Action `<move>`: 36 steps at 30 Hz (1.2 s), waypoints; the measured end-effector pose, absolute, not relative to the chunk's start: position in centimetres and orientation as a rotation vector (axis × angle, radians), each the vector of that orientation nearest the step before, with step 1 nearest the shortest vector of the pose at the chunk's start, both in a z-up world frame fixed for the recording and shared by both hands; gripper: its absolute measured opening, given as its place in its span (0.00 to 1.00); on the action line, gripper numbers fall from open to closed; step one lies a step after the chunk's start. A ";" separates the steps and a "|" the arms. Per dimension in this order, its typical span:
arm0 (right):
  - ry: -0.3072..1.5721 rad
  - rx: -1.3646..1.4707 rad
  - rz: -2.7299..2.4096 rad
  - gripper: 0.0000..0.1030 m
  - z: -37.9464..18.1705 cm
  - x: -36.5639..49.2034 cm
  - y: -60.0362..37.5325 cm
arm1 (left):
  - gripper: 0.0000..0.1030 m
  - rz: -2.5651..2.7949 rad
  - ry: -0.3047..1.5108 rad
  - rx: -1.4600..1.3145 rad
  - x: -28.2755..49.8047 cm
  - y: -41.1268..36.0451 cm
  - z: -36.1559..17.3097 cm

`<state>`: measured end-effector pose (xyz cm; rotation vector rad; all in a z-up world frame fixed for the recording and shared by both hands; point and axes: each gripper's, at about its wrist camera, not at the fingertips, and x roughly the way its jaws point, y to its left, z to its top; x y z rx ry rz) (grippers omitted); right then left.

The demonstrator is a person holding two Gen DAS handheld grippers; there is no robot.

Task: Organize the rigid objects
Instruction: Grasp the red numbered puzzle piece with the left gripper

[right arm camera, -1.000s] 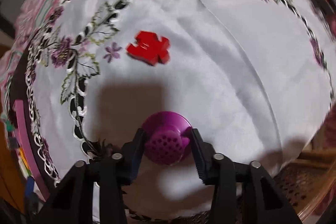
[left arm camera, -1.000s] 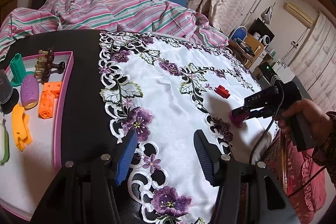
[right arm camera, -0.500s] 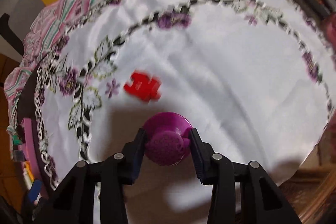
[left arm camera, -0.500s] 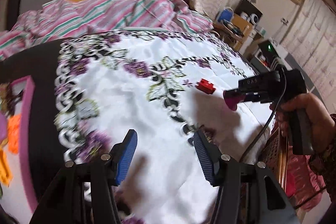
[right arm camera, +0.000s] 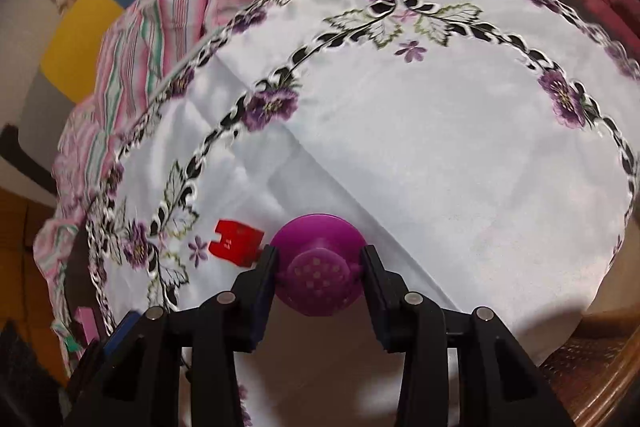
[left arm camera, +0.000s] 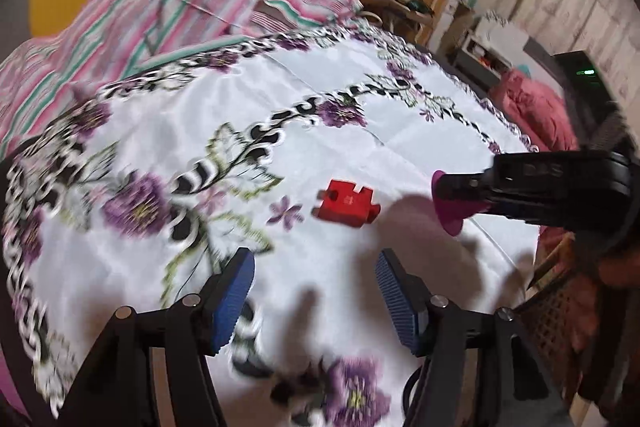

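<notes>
Two grippers are seen, each with two black fingers carrying blue ribbed pads. In the left wrist view, the left gripper [left arm camera: 314, 291] is held over the tabletop with its jaws wide apart; they have just been opening further, and nothing is between them. In the right wrist view, the right gripper [right arm camera: 318, 267] is closed on one purple plastic piece [right arm camera: 318, 263], which is clamped by both pads at its rounded, dotted end. A wide round flange is seen at the far end of this piece, and the surface looks smooth and hard. It is held above the cloth, not lying on it.

One red puzzle-shaped block [left arm camera: 347, 203] lies flat on the tabletop, just beyond the open left gripper and near the purple piece. It is rigid, with square notches and tabs on its edges.

The tabletop is covered by one round white tablecloth [left arm camera: 400, 131] of shiny fabric, embroidered with purple flowers and black cut-out lace. Behind it, one striped pink and green blanket [left arm camera: 168, 11] is lying crumpled. A pink tray edge [right arm camera: 86, 323] is visible at the left of the right wrist view.
</notes>
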<state>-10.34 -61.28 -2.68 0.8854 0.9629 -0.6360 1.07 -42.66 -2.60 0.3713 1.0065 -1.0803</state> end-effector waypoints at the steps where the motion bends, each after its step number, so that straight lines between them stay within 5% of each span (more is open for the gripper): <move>1: 0.949 0.894 -0.644 0.41 -2.6 -10.5 -61.4 | 0.62 -1.101 1.008 0.390 1.1 -43.4 -2.8; 9: 0.853 0.963 -0.698 0.41 -2.2 -12.2 -62.1 | 0.63 -1.187 1.131 0.325 3.7 -46.7 -5.1; 18: 0.825 0.982 -0.693 0.41 -2.2 -12.4 -62.1 | 0.63 -1.208 1.016 0.465 1.0 -49.7 -5.6; 26: 0.825 0.989 -0.695 0.41 -2.3 -12.4 -62.2 | 0.48 -1.167 0.993 0.490 0.9 -50.3 -6.5; 36: 0.833 0.991 -0.696 0.41 -2.4 -12.4 -62.1 | 0.47 -1.137 0.996 0.417 1.7 -48.1 -6.2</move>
